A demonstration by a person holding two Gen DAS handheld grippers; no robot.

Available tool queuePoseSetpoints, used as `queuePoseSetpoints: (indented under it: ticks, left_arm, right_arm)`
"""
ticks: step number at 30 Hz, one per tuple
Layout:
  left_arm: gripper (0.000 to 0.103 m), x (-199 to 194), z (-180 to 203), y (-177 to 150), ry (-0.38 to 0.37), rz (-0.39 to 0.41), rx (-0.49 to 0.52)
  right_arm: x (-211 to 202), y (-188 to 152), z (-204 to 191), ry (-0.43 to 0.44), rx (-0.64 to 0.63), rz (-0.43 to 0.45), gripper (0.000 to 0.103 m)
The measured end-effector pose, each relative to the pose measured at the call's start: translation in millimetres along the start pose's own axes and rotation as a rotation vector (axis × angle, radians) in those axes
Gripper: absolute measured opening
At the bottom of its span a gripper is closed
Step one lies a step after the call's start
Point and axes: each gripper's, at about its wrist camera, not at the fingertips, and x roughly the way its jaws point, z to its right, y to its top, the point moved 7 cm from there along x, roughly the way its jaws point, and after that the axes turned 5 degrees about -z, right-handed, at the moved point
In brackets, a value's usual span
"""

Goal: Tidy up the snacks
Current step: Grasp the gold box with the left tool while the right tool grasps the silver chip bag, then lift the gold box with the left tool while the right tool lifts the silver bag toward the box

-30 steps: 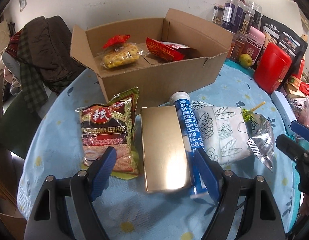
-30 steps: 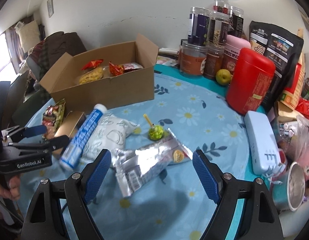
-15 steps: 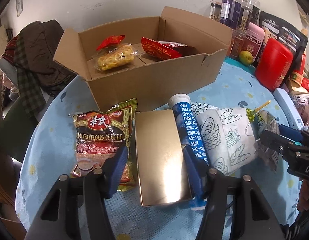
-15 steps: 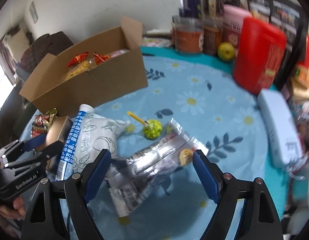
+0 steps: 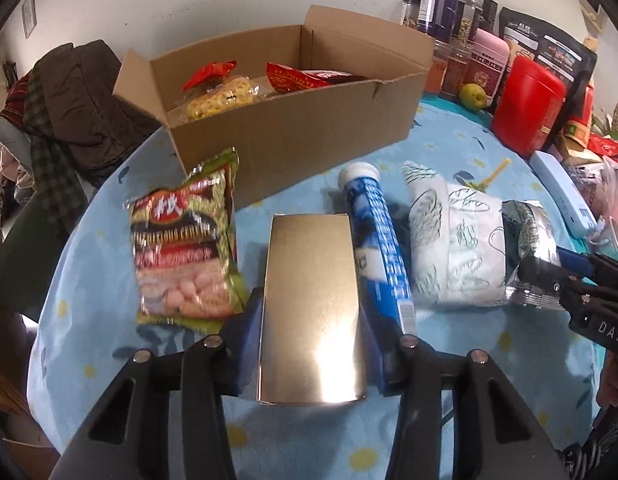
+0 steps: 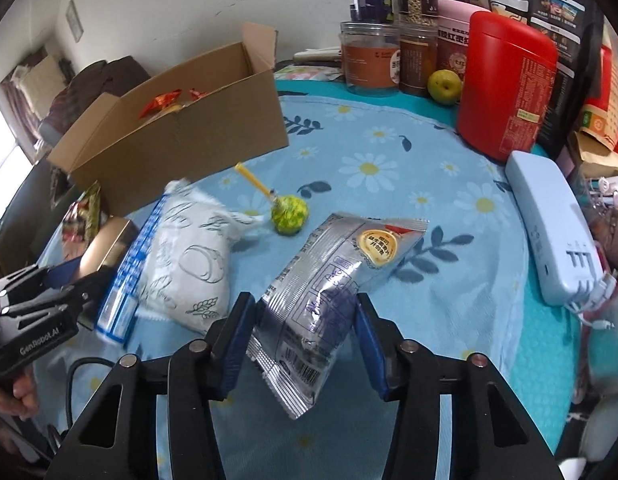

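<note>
Snacks lie in a row on the daisy-print tablecloth (image 6: 449,240) just in front of the open cardboard box (image 5: 293,136), which already holds a yellow noodle-type packet and a red foil packet; the row appears staged for transfer into that box, and I judge the sorting only partly done.

Left gripper (image 5: 313,344): its jaws have just been closing, and the blue pads now sit against both long sides of the gold box (image 5: 313,308), so it is clenched on that box. The box is rigid, flat-sided and mirror-glossy, still resting flat on the cloth. Hard parallel faces suit a side pinch, though the sheen suggests a slippery surface. Touching its right edge lies the blue tablet tube (image 5: 379,248), a smooth cylinder with a white cap, which may roll when the box lifts. To the left, slightly apart, lies the cereal packet (image 5: 183,248), crinkled printed film.

Right gripper (image 6: 305,340): its jaws have just been closing around the near end of the silver foil pouch (image 6: 329,280). The foil is creased and bunched between the pads, so I read it as gripped, with the near end raised off the cloth. Thin, soft film will crumple, not resist.

Beside it sit a white bread-print bag (image 6: 189,264), soft and pillowy, and a green-wrapped lollipop (image 6: 289,214) on a yellow stick, both untouched.
</note>
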Motion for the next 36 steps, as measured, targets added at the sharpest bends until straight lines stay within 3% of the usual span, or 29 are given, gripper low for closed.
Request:
queuePoseSetpoints:
  ticks: [20, 25, 27, 29, 30, 36]
  left_arm:
    - [0.044, -37, 34, -65, -0.085, -0.087, 0.057]
    - [0.044, -36, 43, -71, -0.065, -0.096, 0.080]
    - [0.045, -27, 43, -73, -0.059, -0.132, 0.071]
    - [0.047, -16, 44, -74, -0.054, -0.173, 0.063]
    - [0.048, -18, 46, -72, -0.039, -0.141, 0.072]
    - [0.051, -12, 47, -67, -0.017, -0.122, 0.049]
  right_arm:
    - [-42, -81, -18, 0.112, -0.109, -0.088, 0.046]
    - [-49, -91, -17, 0.131, -0.120, -0.110, 0.047]
    - [-50, -91, -16, 0.132, -0.107, -0.110, 0.051]
    - [-49, -88, -13, 0.106, -0.090, -0.100, 0.070]
    - [-49, -87, -12, 0.095, -0.083, -0.091, 0.073]
    - [-38, -76, -5, 0.031, -0.036, -0.063, 0.078]
